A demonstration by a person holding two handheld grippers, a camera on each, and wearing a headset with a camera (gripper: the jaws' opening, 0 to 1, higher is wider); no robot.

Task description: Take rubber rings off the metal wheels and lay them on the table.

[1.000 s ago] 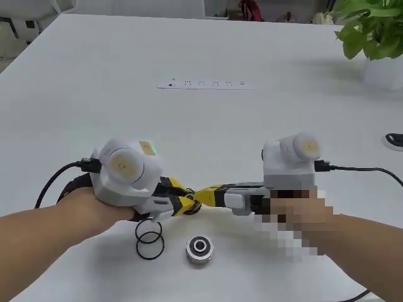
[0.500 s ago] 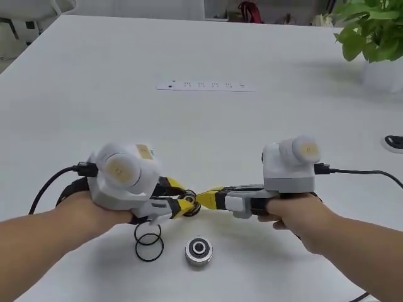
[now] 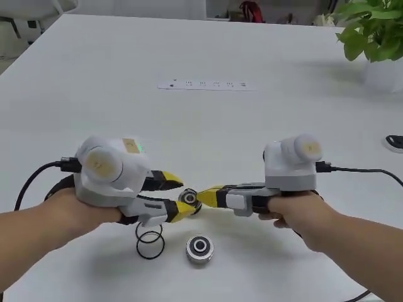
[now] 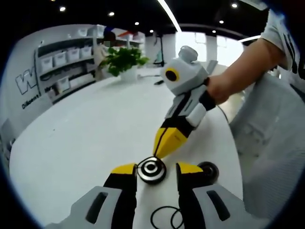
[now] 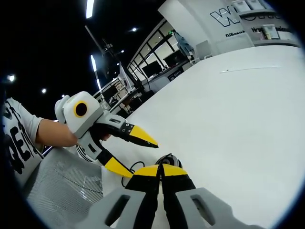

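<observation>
Two rubber rings (image 3: 150,245), one loose wheel (image 3: 199,248), one pinched wheel (image 3: 188,197).

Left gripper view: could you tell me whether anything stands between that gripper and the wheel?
Nothing visible does: the wheel sits between the open jaws of the left gripper, the right gripper holding its rim.

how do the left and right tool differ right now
The left tool has its jaws spread wide, while the right tool has its jaws closed together. The left tool's jaws stand either side of the wheel without gripping it, while the right tool's tip appears to pinch the wheel's edge. Both have yellow tips and point at that wheel from opposite sides.
</observation>
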